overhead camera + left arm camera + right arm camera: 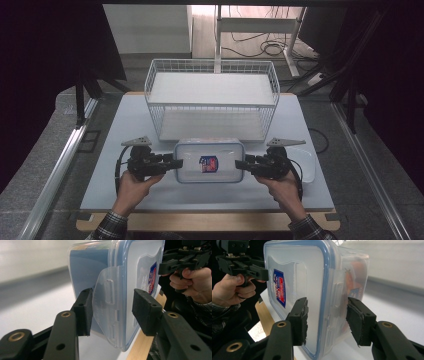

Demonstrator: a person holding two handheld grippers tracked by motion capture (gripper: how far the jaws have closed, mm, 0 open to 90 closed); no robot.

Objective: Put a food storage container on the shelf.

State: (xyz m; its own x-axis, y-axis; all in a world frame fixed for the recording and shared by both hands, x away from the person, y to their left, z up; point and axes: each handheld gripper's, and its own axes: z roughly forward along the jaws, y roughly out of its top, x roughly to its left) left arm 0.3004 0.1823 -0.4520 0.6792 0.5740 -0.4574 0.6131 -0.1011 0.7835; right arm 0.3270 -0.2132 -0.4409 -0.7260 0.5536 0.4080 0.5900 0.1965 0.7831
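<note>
Clear lidded container (209,161) with a blue seal and a red-blue sticker, sitting centre-low in the high view, just in front of the white wire basket (212,99) on the pale bench (125,125). Gripped at both short ends: left gripper (174,163) fingers (83,311) clamped over its latch flap, right gripper (239,164) fingers (299,320) pinching the opposite end across lid and base.

Clear container (209,161) with blue-rimmed lid, red-and-blue label (209,163); white wire basket (212,98); black grippers
</note>
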